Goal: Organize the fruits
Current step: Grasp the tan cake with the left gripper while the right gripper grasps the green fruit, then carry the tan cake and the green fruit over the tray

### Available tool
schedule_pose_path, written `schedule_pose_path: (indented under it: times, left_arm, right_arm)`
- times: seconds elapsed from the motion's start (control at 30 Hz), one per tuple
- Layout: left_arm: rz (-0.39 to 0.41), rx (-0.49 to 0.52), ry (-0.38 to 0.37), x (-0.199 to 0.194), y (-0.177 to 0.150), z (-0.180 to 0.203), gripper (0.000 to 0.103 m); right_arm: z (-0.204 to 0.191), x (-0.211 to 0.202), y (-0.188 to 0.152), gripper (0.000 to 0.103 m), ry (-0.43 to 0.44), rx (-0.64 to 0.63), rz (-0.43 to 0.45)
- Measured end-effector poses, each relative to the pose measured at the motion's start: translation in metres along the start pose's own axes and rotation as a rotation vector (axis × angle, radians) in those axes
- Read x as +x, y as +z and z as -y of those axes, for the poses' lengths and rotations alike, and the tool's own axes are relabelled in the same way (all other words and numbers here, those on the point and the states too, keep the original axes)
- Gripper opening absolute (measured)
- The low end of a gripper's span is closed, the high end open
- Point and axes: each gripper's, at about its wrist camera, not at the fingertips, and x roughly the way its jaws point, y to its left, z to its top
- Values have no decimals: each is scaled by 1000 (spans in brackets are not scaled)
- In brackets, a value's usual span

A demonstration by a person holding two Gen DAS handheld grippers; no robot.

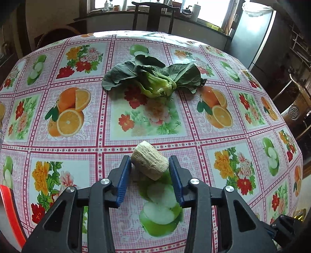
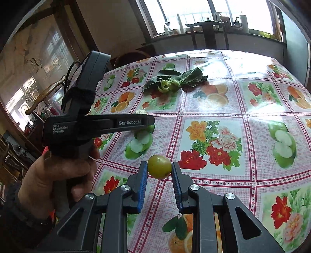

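My left gripper (image 1: 150, 162) is shut on a pale, ridged cylindrical chunk (image 1: 149, 162), held just above the fruit-print tablecloth (image 1: 58, 149). My right gripper (image 2: 159, 167) is shut on a small round green fruit (image 2: 159, 166), held above the cloth. A leafy green vegetable (image 1: 153, 77) lies near the table's middle, well beyond both grippers; it also shows in the right wrist view (image 2: 175, 80). The left gripper's body (image 2: 93, 124) and the hand holding it show at left in the right wrist view, with the pale chunk (image 2: 141, 112) mostly hidden behind its fingers.
A red and white object (image 1: 9, 210) sits at the table's near left edge. A dark chair (image 1: 153, 15) stands at the far side, a grey fridge (image 1: 250, 37) at back right, and a wooden chair (image 2: 44, 97) at left.
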Motion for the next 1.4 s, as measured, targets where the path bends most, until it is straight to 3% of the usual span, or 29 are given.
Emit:
schedule_pose_path:
  times: [0.3, 0.73, 1.4]
  left_arm:
    - [11, -40, -16, -42, -45, -13, 38]
    - [88, -84, -10, -113, -103, -38, 38]
    - [143, -178, 54, -173, -156, -99, 38]
  right_arm:
    - [-12, -7, -11, 25, 16, -7, -5]
    - [-52, -29, -28, 25, 45, -54, 2]
    - [-143, -18, -40, 25, 140, -170, -24]
